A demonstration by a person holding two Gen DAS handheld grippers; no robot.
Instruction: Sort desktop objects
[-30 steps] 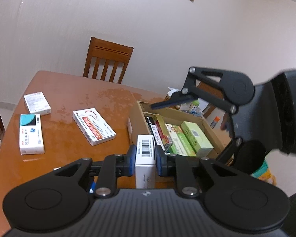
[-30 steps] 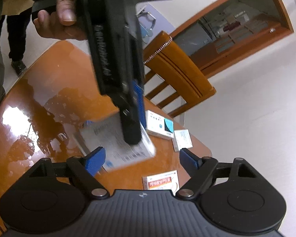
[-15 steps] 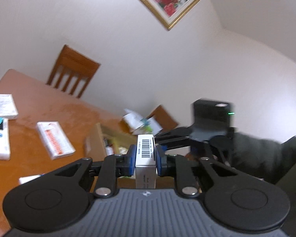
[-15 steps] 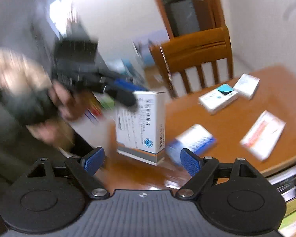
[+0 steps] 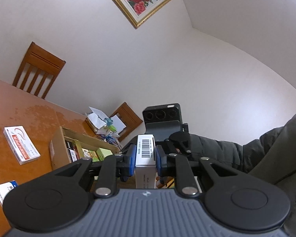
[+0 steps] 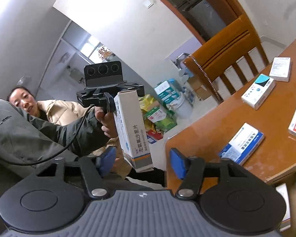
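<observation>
My left gripper (image 5: 146,156) is shut on a tall white medicine box (image 5: 145,152), barcode end facing up. In the right wrist view the same box (image 6: 131,130) hangs tilted in the air off the table's edge, held near its top by the left tool's fingers (image 6: 108,102). The box's lower end sits between the blue pads of my right gripper (image 6: 143,161), whose jaws are closing. A gap shows on both sides, so the pads are not pressing on it. A dark sleeve (image 6: 49,132) and a hand carry the left tool.
On the wooden table (image 6: 207,136) lie a blue-white box (image 6: 241,146), a teal-cornered box (image 6: 258,90), a small white box (image 6: 281,69) and a red-white box (image 5: 20,148). A cardboard carton (image 5: 57,150) holds several packets. Chairs (image 6: 227,45) flank the table; a seated person (image 6: 55,108) is behind.
The right gripper rolled and swung round to face the left one, and its jaws have narrowed around the box's lower end. The left gripper tipped upward, keeping hold of the box.
</observation>
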